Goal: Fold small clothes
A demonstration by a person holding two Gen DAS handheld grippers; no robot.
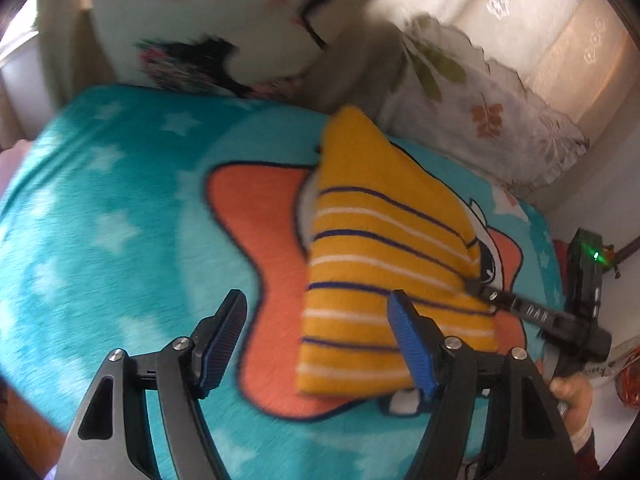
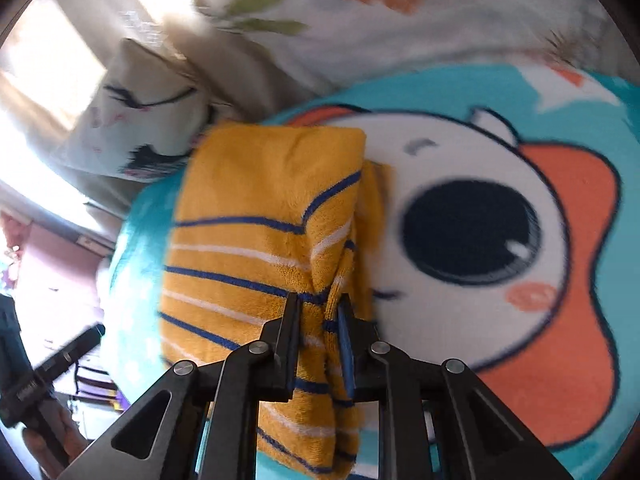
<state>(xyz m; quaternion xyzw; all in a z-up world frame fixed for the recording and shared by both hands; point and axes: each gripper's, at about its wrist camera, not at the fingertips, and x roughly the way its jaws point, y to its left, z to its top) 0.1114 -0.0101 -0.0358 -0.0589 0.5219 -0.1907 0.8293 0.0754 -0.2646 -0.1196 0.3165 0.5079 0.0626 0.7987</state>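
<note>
One yellow striped garment (image 1: 384, 248), one teal cartoon blanket (image 1: 120, 220), two pillows (image 1: 224, 20), two grippers (image 1: 316, 344)

A yellow garment (image 1: 384, 264) with dark blue and white stripes lies folded on a teal blanket (image 1: 120, 220) printed with white stars and an orange star shape. The left gripper (image 1: 320, 344) hangs over the blanket with its jaws apart and nothing between them, its right finger overlapping the garment's near edge. The right gripper (image 1: 476, 289) reaches in from the right and meets the garment's right edge, a hand (image 1: 570, 394) on its handle.
</note>
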